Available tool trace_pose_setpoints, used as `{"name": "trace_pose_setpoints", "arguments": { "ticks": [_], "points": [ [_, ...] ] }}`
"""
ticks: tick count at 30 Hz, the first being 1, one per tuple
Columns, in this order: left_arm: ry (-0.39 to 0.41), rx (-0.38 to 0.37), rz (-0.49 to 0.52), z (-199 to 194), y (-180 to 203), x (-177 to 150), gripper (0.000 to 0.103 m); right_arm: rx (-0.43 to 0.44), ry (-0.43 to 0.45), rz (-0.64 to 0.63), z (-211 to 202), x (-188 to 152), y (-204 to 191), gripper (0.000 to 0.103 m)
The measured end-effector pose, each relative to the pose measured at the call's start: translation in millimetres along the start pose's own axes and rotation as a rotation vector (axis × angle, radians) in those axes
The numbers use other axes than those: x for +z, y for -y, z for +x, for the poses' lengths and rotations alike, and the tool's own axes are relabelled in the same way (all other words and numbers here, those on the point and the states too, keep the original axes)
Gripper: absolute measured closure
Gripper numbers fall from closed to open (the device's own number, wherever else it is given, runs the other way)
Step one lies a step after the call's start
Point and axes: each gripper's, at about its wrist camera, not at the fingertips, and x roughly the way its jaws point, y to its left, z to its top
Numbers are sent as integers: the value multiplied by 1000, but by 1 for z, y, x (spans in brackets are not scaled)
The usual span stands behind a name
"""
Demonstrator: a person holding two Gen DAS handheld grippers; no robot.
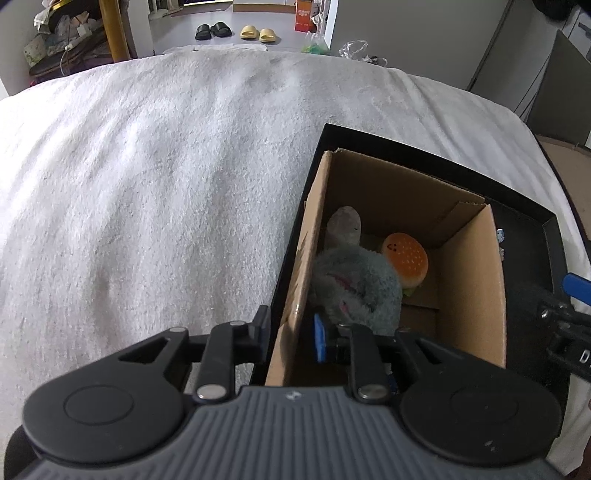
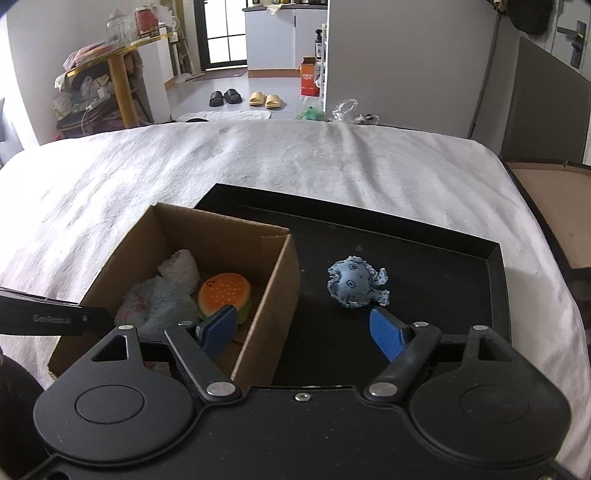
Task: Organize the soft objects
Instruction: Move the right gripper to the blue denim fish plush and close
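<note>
L tongs (image 1: pixel 291 332) clenched on cardboard box (image 2: pixel 280 280) wall, R tongs (image 2: pixel 301 328) released near blue fish toy (image 2: pixel 354 282).

white blanket (image 2: pixel 295 170) covers the bed in front of me, wrinkled. past its far edge on the floor: black slippers (image 2: pixel 225 97) beside yellow slippers (image 2: pixel 264 99), side by side. orange carton (image 2: pixel 308 78) stands right of them by a white wall. clear plastic bag (image 2: pixel 345 108) and a green bag (image 2: pixel 310 112) just beyond the blanket edge. left, a gold-legged table (image 2: pixel 122 79) with clutter piled under it, glass jar (image 2: pixel 119 23) on top.
</note>
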Motion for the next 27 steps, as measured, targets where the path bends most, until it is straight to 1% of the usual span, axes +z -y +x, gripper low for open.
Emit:
{"name": "trace_pose_setpoints", "arguments": {
  "ticks": [5, 12, 14, 16, 20, 22, 27],
  "points": [
    [-1, 29, 19, 1, 5, 4, 75, 0, 17, 42, 3, 1, 16, 25],
    [6, 68, 40, 4, 15, 12, 74, 8, 28, 84, 17, 6, 38, 26],
    [4, 79, 45, 6, 18, 14, 74, 22, 30, 96, 22, 7, 43, 28],
    [4, 90, 47, 8, 20, 17, 74, 39, 26, 107, 29, 9, 48, 34],
    [3, 115, 61, 12, 26, 21, 74, 66, 24, 119, 42, 9, 56, 42],
    [1, 125, 74, 14, 29, 23, 74, 83, 27, 138, 49, 6, 60, 47],
    [1, 158, 110, 22, 38, 27, 73, 117, 41, 180, 67, -3, 65, 50]
  ]
}}
